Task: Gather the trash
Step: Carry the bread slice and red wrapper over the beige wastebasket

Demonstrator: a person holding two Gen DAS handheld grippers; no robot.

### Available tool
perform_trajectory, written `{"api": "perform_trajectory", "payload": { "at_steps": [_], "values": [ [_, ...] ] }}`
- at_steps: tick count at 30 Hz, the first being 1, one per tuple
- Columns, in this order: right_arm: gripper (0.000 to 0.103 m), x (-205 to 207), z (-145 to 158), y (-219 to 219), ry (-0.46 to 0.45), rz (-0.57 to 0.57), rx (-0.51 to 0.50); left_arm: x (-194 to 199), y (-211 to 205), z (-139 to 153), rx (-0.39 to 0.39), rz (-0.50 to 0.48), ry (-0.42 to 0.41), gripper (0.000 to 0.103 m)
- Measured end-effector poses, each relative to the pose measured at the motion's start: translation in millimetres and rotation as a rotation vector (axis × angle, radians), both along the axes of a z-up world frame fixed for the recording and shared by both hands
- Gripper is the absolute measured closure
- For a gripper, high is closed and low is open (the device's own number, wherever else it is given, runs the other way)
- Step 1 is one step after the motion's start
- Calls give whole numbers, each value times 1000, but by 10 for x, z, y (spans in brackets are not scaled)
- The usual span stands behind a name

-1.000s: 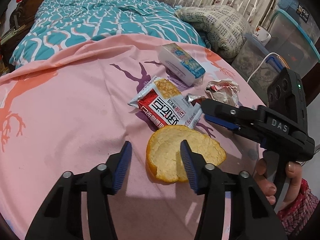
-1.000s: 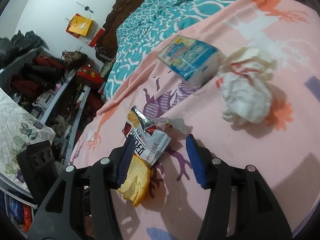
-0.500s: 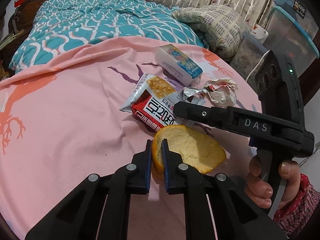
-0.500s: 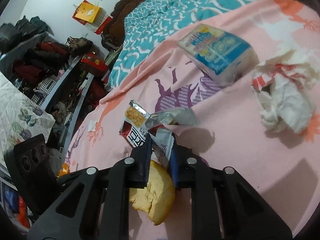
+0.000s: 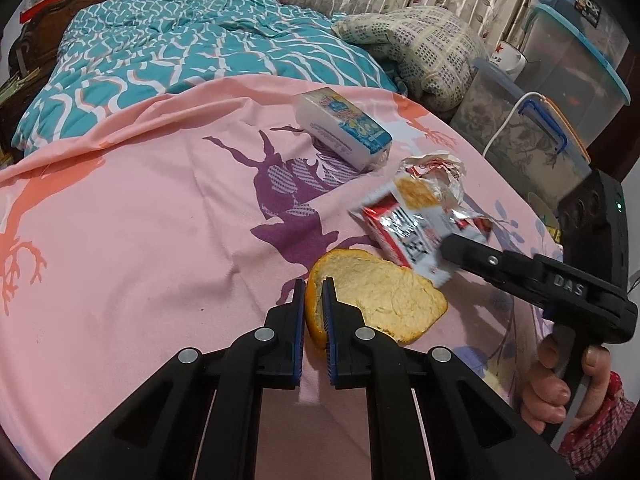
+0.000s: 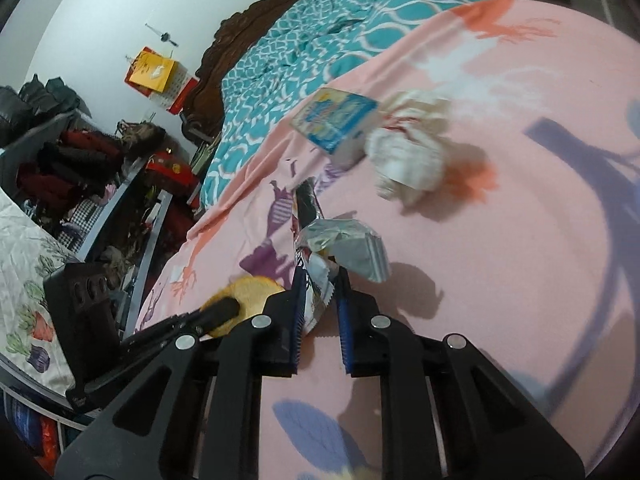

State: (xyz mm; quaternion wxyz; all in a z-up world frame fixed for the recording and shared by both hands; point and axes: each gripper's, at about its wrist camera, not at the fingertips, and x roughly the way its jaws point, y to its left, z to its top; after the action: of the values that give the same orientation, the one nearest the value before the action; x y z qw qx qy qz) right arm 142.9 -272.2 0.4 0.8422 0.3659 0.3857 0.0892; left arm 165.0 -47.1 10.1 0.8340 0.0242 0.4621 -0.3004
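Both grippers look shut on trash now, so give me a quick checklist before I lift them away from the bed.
1. Left gripper shut on the rim of the orange peel: ok.
2. Right gripper shut on the red and white snack wrapper: ok.
3. Wrapper clear of the pink bedsheet: cannot tell.
4. Crumpled white paper wad collected: not ok.
5. Blue and white tissue pack out of the lifting path: ok.
6. Trash bin in view: not ok.

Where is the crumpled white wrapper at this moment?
In the right wrist view the crumpled white wrapper lies on the pink sheet, upper middle, touching the blue tissue pack and beyond the snack bag in the right gripper.
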Motion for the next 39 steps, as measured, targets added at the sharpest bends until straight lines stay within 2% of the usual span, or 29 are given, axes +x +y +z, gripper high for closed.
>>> {"api": "perform_trajectory", "payload": {
  "at_steps": [8, 17, 39],
  "values": [
    [85, -242, 0, -110, -1, -17, 0, -59, -54, 17, 35, 0, -32, 95],
    [86, -581, -3, -250, -4, -28, 16, -258, -173, 18, 56, 10, -16, 95],
    [86, -1501, -15, -835, -9, -155, 61, -820, -924, 179, 85, -90, -70, 95]
  ]
}}
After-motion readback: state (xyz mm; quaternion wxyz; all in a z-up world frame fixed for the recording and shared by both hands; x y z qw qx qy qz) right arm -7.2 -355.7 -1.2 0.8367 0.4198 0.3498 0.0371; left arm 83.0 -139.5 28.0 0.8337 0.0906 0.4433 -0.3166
